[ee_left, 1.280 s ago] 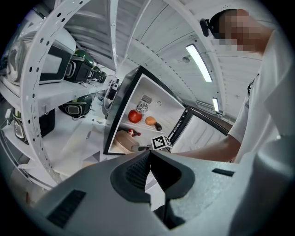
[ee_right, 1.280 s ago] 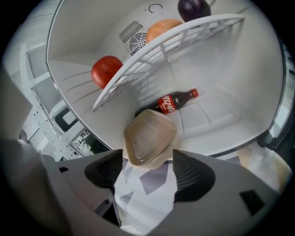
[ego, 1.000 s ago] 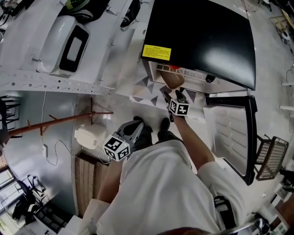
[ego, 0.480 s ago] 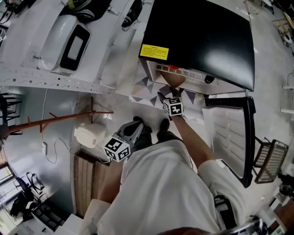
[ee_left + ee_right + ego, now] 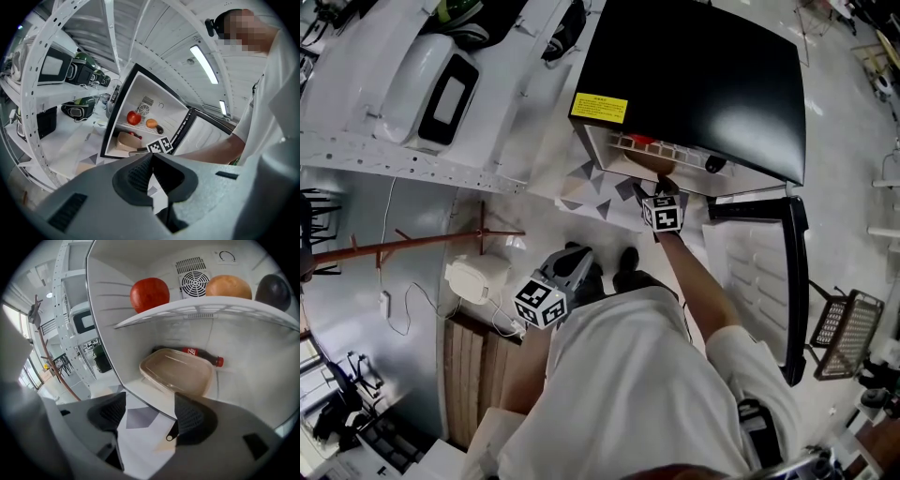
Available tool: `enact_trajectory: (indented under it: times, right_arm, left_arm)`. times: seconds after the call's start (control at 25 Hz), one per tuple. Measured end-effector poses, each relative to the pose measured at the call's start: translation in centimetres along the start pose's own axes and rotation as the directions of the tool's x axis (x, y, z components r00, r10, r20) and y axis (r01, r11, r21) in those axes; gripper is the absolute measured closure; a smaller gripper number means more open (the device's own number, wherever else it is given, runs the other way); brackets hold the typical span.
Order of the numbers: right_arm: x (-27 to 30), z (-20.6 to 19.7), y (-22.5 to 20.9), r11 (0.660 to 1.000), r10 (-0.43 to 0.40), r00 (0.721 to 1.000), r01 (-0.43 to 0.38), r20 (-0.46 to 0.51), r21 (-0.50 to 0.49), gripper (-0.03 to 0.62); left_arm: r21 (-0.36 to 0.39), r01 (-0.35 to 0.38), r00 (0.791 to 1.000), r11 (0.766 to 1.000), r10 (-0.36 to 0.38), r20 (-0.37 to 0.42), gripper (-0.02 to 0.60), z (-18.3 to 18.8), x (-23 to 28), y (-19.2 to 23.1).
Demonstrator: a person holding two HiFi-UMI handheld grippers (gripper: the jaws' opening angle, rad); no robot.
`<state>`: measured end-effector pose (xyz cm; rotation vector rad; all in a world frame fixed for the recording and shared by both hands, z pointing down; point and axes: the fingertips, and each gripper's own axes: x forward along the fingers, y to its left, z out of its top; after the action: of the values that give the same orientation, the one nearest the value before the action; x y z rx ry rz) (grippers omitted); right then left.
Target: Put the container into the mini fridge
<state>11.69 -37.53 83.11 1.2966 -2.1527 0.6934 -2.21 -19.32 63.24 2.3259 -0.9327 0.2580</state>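
Container (image 5: 176, 373) sat on the floor of the mini fridge (image 5: 108, 333), under its wire shelf (image 5: 211, 305), with a cola bottle (image 5: 201, 354) lying just behind it by the fridge's back wall. Right gripper (image 5: 150, 405) was at the fridge's open front, jaws apart with nothing between them. Left gripper (image 5: 151, 169) was well back from the fridge, jaws pressed together, empty.

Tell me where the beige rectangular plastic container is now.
In the right gripper view, the beige rectangular plastic container sits in the mini fridge's bottom compartment, under the wire shelf, in front of a lying cola bottle.
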Motion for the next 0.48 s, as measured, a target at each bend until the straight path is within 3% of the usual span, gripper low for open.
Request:
enact_trajectory:
  times: [0.2,0.48]
  right_arm:
    - [-0.7,0.7,-2.0,1.0,-0.026,1.0,0.026,0.008,-0.002,0.258]
    - [-1.7,0.9,-1.8,0.999,-0.001,1.0,0.002,0.024,-0.038,0.258]
  left_arm:
    - [0.005,-0.003,1.0,1.0,0.003,0.011,0.577,0.2,0.4,-0.7]
    - [0.014,-0.008,1.0,1.0,0.008,0.023,0.577,0.1,0.4,-1.2]
